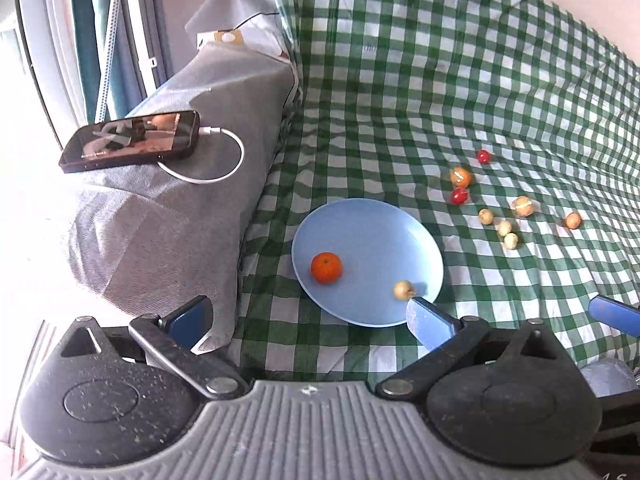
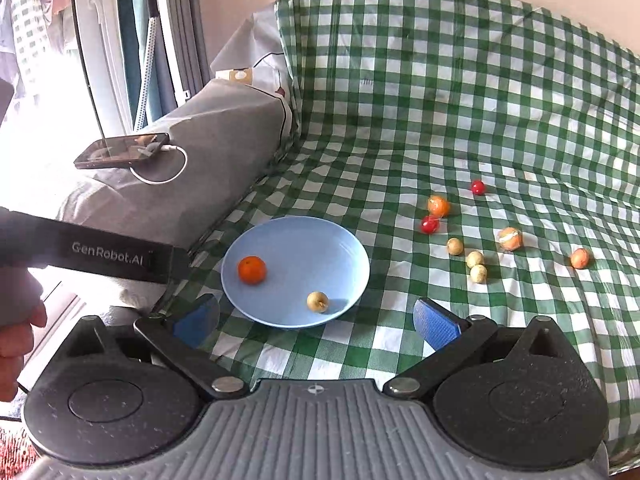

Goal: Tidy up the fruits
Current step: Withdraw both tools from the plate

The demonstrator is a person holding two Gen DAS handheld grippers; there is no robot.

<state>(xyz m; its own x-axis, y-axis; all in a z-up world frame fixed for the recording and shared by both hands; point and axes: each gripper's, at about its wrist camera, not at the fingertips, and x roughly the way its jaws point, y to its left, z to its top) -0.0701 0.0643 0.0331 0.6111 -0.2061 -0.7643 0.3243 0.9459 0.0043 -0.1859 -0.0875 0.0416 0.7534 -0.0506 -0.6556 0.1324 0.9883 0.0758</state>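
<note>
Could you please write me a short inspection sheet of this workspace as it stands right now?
Surface: green checked cloth, wrinkled.
Job's things: blue plate holds an orange fruit and a pale fruit; eight small fruits loose on the cloth to its right.
Clutter: phone on the grey cushion.
Grippers: left gripper and right gripper both open, jaws empty.
Cables: white charging cable plugged into the phone.
Surroundings: bright window at left.

Both grippers hung tilted downward, side by side. The left gripper [image 1: 310,320] stood with its blue pads spread wide and nothing between them. The right gripper [image 2: 316,320] gaped just as wide, also empty. At the near left of the right wrist view, the person's left hand [image 2: 18,320] curled around the black body of the left tool.
</note>
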